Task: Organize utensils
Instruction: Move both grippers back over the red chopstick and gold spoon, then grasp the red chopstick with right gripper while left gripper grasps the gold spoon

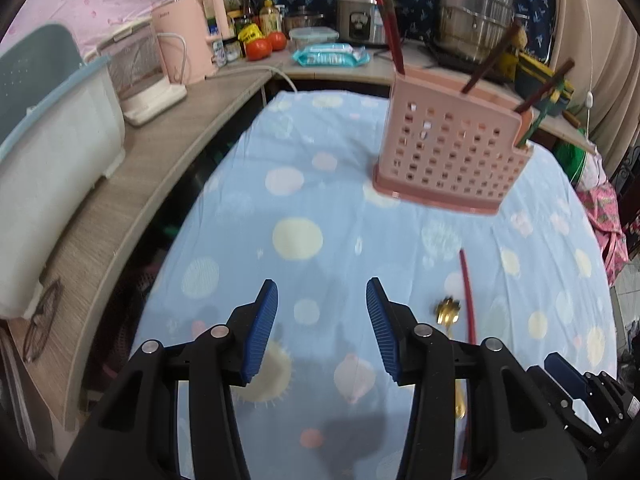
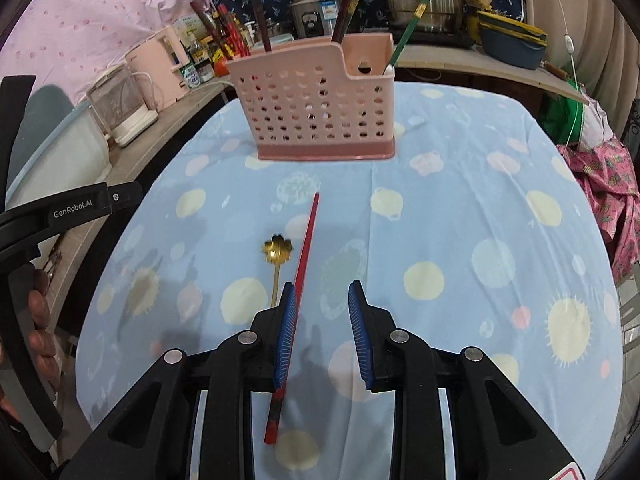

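Observation:
A pink perforated utensil holder [image 2: 316, 100] stands at the far side of the blue dotted tablecloth [image 2: 460, 240], with several chopsticks [image 2: 344, 8] upright in it; it also shows in the left wrist view [image 1: 448, 152]. A red chopstick [image 2: 304, 248] lies on the cloth, running under the left finger of my right gripper [image 2: 322, 296], which is open just above it. A gold flower-shaped spoon [image 2: 276, 252] lies just left of the chopstick. My left gripper [image 1: 322, 292] is open and empty, with the spoon [image 1: 448, 312] and red chopstick [image 1: 468, 296] to its right.
A wooden counter [image 1: 168, 140] runs along the left and back with a white tub [image 1: 52, 152], a pink kettle [image 1: 188, 48], bottles, tomatoes [image 1: 264, 46], a wipes pack, a rice cooker [image 1: 360, 20] and steel pots [image 1: 472, 16]. Pink cloth [image 2: 604, 192] hangs at the right.

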